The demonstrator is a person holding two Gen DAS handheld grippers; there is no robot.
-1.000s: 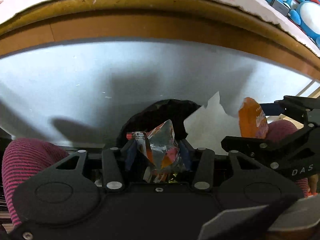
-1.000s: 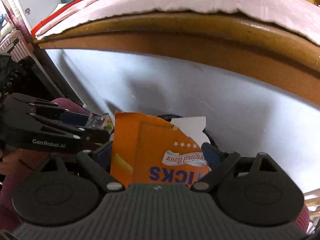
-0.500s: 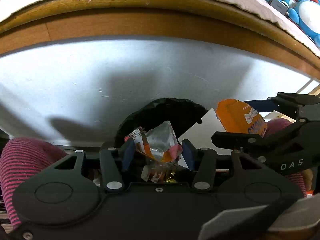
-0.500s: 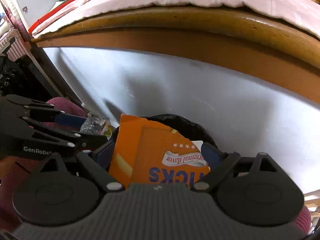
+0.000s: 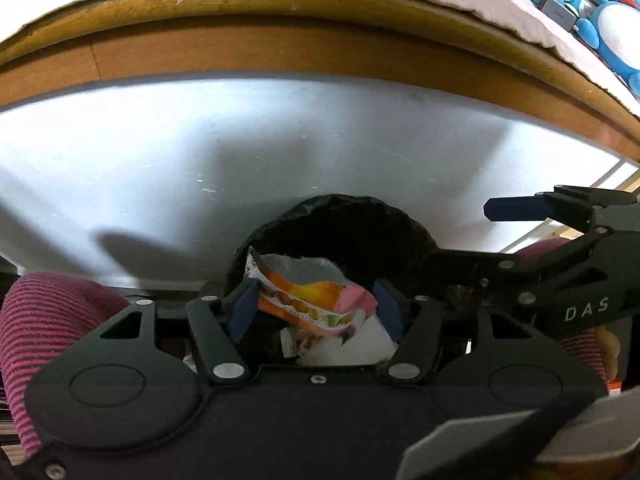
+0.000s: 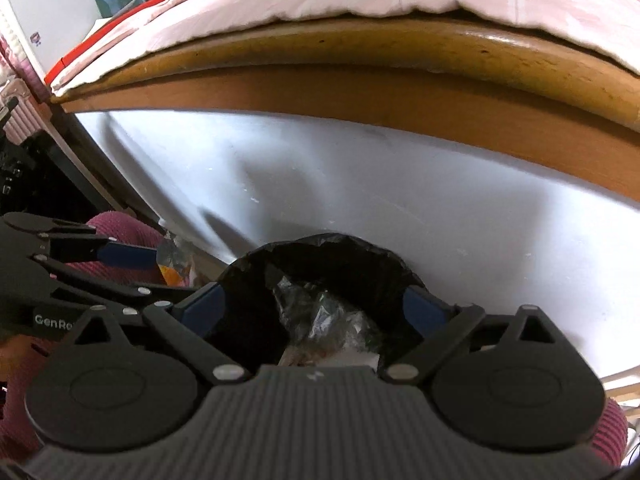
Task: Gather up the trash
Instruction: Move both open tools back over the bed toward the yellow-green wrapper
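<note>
while both grippers hang over the black-lined bin (image 5: 340, 236) that stands against the white panel under the wooden bed frame (image 5: 280, 52), the step in hand looks like the drop: trash brought here is being let go into the bag. on the left, a knee in pink-striped fabric (image 5: 48, 320) sits beside the left gripper (image 5: 316, 308), whose jaws have just been opening; the crumpled snack wrapper (image 5: 312, 296) lies between them, close to the left blue pad and apart from the right one, so it reads as released but not yet fallen clear. below it white paper (image 5: 368, 340) rests in the bin. further right, the right gripper (image 6: 316, 308) has also just been opening and stands wide with nothing between its pads, looking straight down at clear plastic scraps (image 6: 320, 312) inside the liner. to finish, the left gripper likely needs a wider spread or a small shake so the wrapper slips off and drops, then both should lift away and turn back for any remaining litter. the wrapper could cling to the pad or catch the rim.
</note>
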